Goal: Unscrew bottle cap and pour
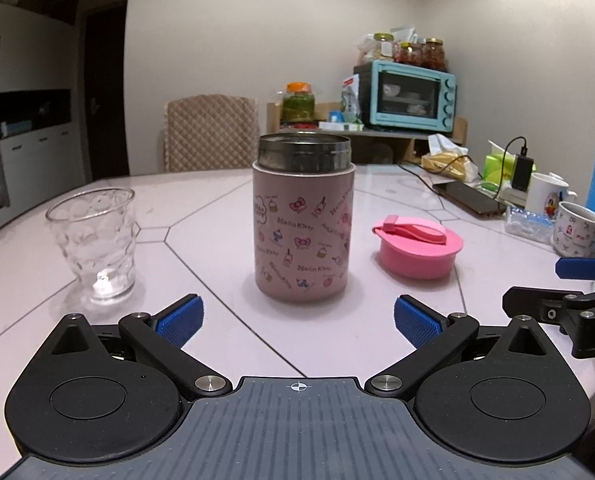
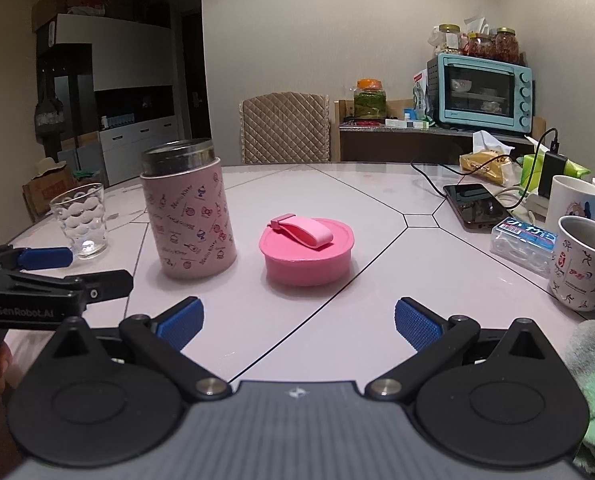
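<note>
- Left wrist view: left gripper point(image 1: 298, 320), jaws spread wide and empty, faces the pink bottle point(image 1: 303, 224), which stands upright on the table point(image 1: 201, 208) with its steel mouth uncovered.
- Glass point(image 1: 95, 242) stands apart on the bottle's left; pink cap point(image 1: 417, 246) rests on the table to its right.
- Right wrist view: right gripper point(image 2: 299, 320), likewise wide apart and empty, faces the cap.
- Uncapping appears complete; pouring remains.
- Suggested technique: clamp the printed body at mid-height, squarely; lift clear; tilt slowly over the glass, since the wide mouth may release liquid abruptly.
</note>
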Demonstrator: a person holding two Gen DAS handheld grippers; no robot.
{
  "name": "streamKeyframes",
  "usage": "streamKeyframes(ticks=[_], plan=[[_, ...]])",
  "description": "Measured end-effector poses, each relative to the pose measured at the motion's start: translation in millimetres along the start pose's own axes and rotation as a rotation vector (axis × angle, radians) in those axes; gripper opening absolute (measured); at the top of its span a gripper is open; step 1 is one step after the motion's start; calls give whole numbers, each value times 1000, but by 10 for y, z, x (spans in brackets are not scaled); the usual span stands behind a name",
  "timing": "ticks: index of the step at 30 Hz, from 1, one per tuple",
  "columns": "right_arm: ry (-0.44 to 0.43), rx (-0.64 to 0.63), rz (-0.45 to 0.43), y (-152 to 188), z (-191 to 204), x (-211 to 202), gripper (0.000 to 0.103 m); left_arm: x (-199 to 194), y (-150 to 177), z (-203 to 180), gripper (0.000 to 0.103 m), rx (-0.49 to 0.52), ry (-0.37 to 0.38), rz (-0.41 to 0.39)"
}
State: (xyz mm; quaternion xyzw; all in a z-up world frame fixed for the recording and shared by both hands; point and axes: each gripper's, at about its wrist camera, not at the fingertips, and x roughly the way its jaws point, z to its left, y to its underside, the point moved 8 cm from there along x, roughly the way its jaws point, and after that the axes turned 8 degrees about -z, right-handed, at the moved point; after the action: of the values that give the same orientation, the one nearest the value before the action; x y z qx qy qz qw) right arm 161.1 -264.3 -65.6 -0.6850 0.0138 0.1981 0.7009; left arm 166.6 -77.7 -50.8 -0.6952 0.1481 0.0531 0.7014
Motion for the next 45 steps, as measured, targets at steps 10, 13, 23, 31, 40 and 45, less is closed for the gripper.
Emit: streamKeyframes(ticks=[10, 13, 23, 31, 40, 45], plan=[[20, 17, -24, 22, 13, -311, 103, -275, 19, -82, 103, -4, 0, -18], [23, 12, -32, 32, 30, -404, 103, -375, 44, -101, 103, -4, 4, -21], [15, 21, -66, 24, 133, -627, 103, -614, 69, -88, 103, 8, -2, -38], [30, 35, -87, 59, 134, -742, 103, -728, 121, -46, 103, 29, -14, -40], [15, 13, -75, 71, 211, -771, 103, -778, 164, -19, 103, 0, -15, -43], [9, 12, -64, 106, 238, -762, 103, -796, 157, 0, 103, -9, -18, -49]])
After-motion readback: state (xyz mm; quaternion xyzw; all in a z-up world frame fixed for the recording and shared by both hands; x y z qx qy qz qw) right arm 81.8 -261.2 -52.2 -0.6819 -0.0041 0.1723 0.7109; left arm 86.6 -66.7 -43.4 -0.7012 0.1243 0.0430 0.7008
